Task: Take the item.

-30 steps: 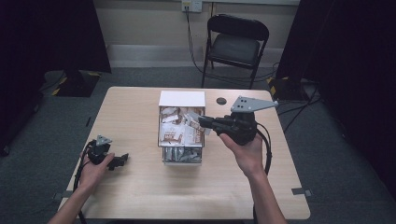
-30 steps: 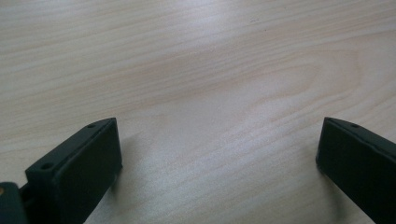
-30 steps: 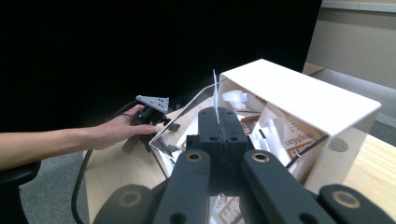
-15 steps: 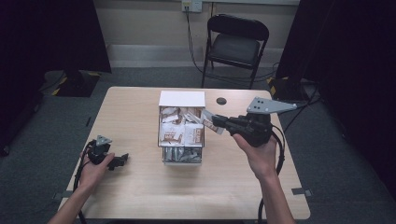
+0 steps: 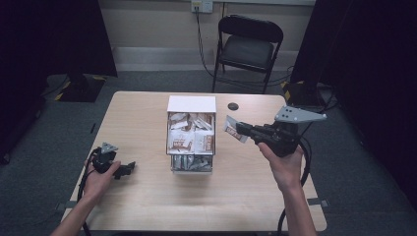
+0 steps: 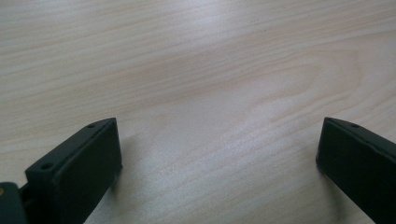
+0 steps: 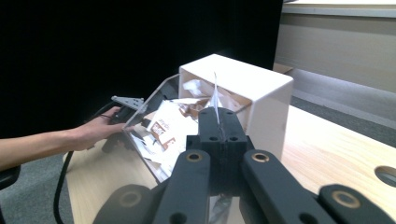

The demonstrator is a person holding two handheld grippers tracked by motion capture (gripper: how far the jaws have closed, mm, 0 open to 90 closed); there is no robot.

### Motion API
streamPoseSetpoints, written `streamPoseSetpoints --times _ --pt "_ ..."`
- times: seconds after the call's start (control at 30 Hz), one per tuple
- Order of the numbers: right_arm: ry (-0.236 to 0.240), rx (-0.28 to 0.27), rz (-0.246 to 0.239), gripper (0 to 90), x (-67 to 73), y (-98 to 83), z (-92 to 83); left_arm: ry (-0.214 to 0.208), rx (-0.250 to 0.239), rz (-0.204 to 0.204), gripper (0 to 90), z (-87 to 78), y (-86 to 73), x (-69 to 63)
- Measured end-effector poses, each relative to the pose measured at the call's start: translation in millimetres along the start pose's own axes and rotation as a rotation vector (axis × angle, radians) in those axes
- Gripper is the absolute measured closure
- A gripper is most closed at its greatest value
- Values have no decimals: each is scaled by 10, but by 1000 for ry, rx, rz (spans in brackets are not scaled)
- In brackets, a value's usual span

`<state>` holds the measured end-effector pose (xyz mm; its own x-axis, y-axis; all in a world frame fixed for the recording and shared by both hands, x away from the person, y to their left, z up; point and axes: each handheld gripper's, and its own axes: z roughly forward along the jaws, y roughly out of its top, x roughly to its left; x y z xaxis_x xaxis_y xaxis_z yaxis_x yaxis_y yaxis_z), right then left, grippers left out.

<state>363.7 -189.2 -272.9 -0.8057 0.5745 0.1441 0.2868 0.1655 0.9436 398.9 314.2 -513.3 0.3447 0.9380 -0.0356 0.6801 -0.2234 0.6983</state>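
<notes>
right gripper: clenched on small white-and-brown foil sachet, carried edge-on beside clear-and-white acrylic box | left gripper: released, resting on table | advice: keep squeeze firm, travel level.

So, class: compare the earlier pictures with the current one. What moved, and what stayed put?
The right tongs, shut on a sachet, have carried it to the right, from over the box to clear of its right side, above the table. The grip on the sachet is unchanged. The left tongs stayed open at the table's left; the box did not move.
</notes>
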Motion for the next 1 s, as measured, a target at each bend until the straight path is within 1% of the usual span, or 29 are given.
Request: streamPoseSetpoints --times 0.2,0.3,0.37,0.5,0.67,1.0 --pt "-28 5 16 900 -99 -62 -37 0 -1 0 0 1 0 0" --pt "-32 13 18 900 -129 -88 -30 0 0 0 0 0 0 0" --pt "-45 27 27 900 -188 -139 -5 0 0 0 0 1 0 0" --pt "-53 38 34 900 -229 -176 16 0 -1 0 0 1 0 0" --pt "-79 86 34 900 -275 -244 75 0 -1 0 0 1 0 0" --pt "-101 145 70 900 -421 -437 196 0 -1 0 0 1 0 0"
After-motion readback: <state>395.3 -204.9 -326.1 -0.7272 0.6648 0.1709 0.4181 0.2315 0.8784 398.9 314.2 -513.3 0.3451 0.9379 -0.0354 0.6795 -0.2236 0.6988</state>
